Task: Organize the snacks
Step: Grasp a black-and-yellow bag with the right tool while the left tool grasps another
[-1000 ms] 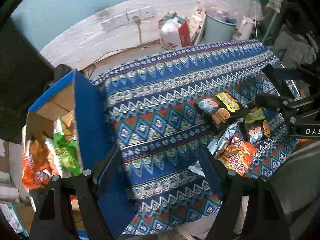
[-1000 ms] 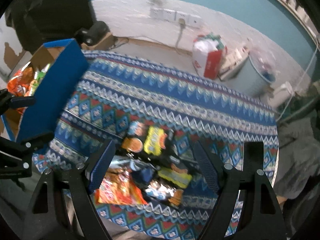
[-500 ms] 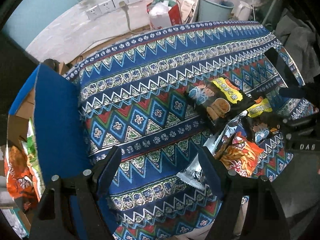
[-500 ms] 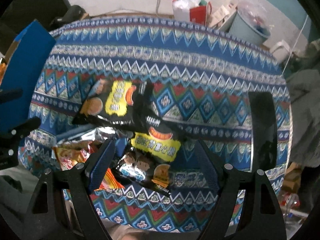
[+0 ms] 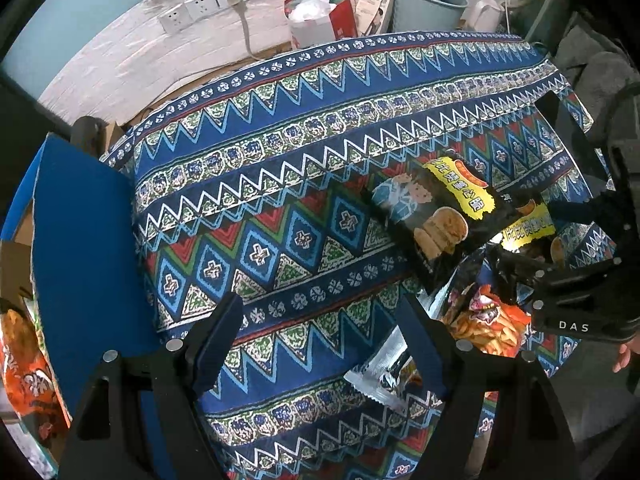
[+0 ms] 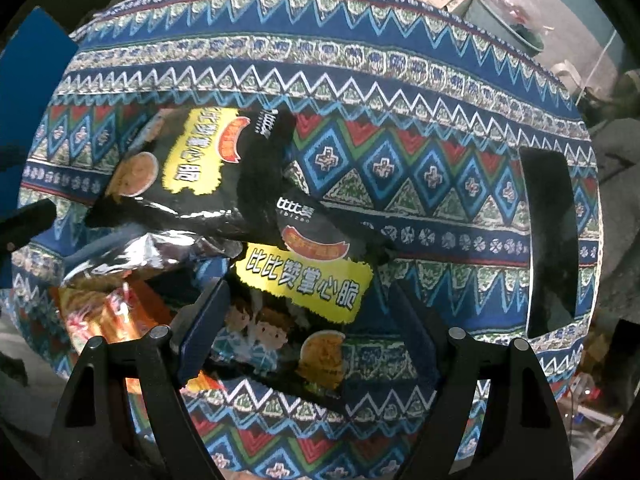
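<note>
The right gripper [image 6: 306,328] is hanging open over the nearer of 2 black snack bags [image 6: 296,320], which is lying at the front of the cloth-covered surface [image 6: 400,92] w/ its top edge under the other. It should be closing on this bag's middle only, w/o catching the silver bag [image 6: 132,256] beside it. The left gripper [image 5: 320,340] is also open & empty, over bare cloth.

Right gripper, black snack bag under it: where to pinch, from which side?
From straight above. The black snack bag lies flat on the patterned tablecloth, its upper end tucked under a second black bag, so pinch its free lower half across the width. The open right gripper already straddles it; the puffy film should bunch between the pads.
</note>
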A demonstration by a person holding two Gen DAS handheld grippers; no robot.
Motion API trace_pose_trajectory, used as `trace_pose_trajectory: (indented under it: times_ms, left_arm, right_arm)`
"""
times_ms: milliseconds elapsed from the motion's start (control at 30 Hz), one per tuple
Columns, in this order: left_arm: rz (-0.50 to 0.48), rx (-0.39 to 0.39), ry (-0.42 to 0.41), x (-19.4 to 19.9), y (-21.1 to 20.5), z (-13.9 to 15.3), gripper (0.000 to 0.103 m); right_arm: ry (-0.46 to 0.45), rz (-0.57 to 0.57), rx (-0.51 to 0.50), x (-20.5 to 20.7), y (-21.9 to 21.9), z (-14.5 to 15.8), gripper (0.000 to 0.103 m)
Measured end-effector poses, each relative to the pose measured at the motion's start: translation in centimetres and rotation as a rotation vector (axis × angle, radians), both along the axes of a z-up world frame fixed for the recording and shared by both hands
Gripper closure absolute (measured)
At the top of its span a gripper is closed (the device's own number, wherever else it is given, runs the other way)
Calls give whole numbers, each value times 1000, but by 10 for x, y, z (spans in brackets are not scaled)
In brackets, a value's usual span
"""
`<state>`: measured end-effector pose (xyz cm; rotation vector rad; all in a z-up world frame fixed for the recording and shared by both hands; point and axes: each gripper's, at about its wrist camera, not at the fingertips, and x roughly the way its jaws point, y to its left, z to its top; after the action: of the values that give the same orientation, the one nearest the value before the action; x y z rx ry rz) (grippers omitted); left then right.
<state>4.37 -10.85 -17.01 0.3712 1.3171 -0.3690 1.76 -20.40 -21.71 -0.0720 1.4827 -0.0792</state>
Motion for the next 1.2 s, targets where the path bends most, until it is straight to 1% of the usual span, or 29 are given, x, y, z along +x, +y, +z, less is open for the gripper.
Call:
trace_pose_trajectory:
  times_ms: [67,100,133,167,233,333,467,567,633,700,733,767,800,900,967,1000,1067,1200]
  left_arm:
    - [-1,2,4,2,-1,-1,23]
    - [-1,2,6,3,-2,-2,23]
    - [-2,1,7,4,-3,-3,23]
    - [-3,2,8,5,-4,-3,23]
    - [-3,4,8,7,-6,-5,23]
    - [5,0,15,12,-7,-6,23]
    - [15,-11,20,22,-11,-7,23]
    - [16,-17,17,29,-14,-7,23]
    - [19,-24,17,36,-18,-8,22]
    - [24,-38,25,42,-22,-9,22]
    - [29,-45,31,45,-24,-10,22]
    - [32,-51,38,48,-25,-10,22]
    - [38,-59,47,52,-28,-11,22]
    - [47,-70,66,60,-37,-15,22]
    - [48,-79,78,64,-48,-18,22]
    - [49,-81,81,65,-53,-18,22]
    - [48,-84,86,66,-62,-20,22]
    - [34,-95,95,69,-78,-26,22]
  right_arm:
    - [-10,-3,13,0,-4,-4,24]
    - [-16,-2,10,2,-5,-5,27]
    - [-27,2,4,6,-4,-5,37]
    - [-38,7,-2,11,-3,-4,42]
    - [-56,15,-6,18,-7,-3,46]
    - [-68,32,-14,29,-11,-6,48]
    - [-97,60,-23,49,-17,-5,50]
    - [-126,62,-5,64,-20,-3,51]
    - [-127,49,11,78,-32,-4,51]
    - [-121,34,31,82,-37,-6,50]
    - [-108,27,46,83,-40,-8,42]
    - [-98,20,44,80,-45,-9,29]
    - [-89,11,37,82,-52,-12,25]
    - [-75,8,30,77,-55,-19,25]
    - [-65,32,22,74,-51,-24,26]
    - [-66,40,10,72,-50,-25,30]
    - [-77,46,-1,71,-51,-23,43]
    - [-96,39,-44,69,-61,-12,44]
